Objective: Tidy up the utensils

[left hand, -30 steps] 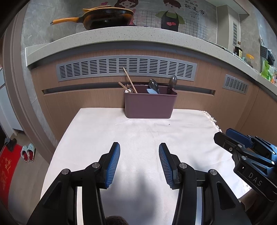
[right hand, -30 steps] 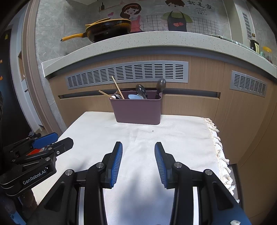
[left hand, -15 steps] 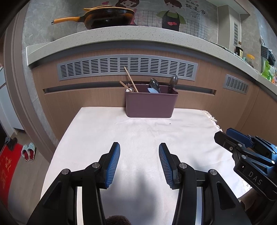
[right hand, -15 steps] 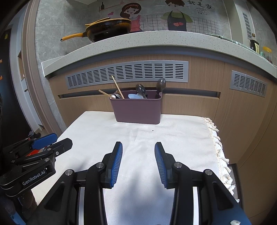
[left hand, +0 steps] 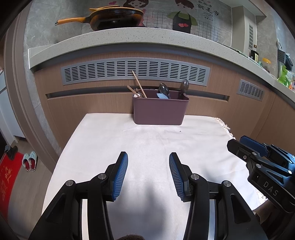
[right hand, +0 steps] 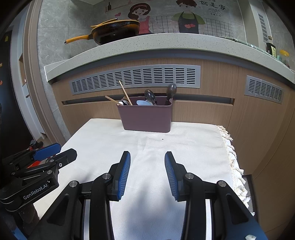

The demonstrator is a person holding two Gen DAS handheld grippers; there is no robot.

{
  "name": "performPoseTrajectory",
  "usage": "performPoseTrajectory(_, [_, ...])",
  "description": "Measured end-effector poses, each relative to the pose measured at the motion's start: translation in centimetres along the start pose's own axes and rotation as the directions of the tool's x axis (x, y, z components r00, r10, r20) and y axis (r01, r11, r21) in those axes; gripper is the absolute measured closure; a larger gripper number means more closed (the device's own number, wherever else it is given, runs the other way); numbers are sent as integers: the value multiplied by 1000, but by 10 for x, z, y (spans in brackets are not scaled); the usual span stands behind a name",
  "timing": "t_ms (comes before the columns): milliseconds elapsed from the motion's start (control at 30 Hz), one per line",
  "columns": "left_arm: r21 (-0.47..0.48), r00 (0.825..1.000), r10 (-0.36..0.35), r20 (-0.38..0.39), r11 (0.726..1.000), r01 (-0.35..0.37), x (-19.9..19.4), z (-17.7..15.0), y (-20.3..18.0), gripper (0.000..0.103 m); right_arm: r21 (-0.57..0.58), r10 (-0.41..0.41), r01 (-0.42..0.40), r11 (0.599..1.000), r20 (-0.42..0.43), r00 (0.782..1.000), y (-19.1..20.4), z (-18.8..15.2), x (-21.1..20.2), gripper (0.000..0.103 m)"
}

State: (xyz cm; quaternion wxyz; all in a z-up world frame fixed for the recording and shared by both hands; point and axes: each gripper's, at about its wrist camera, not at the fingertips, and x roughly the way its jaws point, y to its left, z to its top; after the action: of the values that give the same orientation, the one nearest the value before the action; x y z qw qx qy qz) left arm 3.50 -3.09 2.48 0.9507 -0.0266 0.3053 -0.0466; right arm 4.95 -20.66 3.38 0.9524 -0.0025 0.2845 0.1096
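Observation:
A purple utensil holder (left hand: 160, 110) stands at the far edge of the white-clothed table (left hand: 114, 140), also in the right wrist view (right hand: 146, 118). It holds wooden chopsticks (left hand: 139, 84), metal spoons (left hand: 164, 89) and a dark spoon (left hand: 184, 85). My left gripper (left hand: 148, 157) is open and empty above the near middle of the cloth. My right gripper (right hand: 147, 156) is open and empty beside it. Each gripper shows at the edge of the other's view (left hand: 245, 144) (right hand: 55, 152).
A wooden cabinet front with grey vents (left hand: 134, 71) rises right behind the table. A stone counter (left hand: 129, 35) above carries a yellow-handled pan (left hand: 114, 16). The cloth's fringed edge (right hand: 233, 158) hangs at the right. Slippers (left hand: 29, 160) and a red mat lie on the floor to the left.
Both grippers have stayed open and almost still. The left wrist view has shifted very slightly, so the holder sits a touch to the right in it.

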Motion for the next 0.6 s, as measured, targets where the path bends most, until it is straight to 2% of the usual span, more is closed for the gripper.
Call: performPoseTrajectory(600, [-7,1000,3,8,1000,-3,-4,-4,-1,55,2,4,-4,1000,-14,1000,2,-3,0,66])
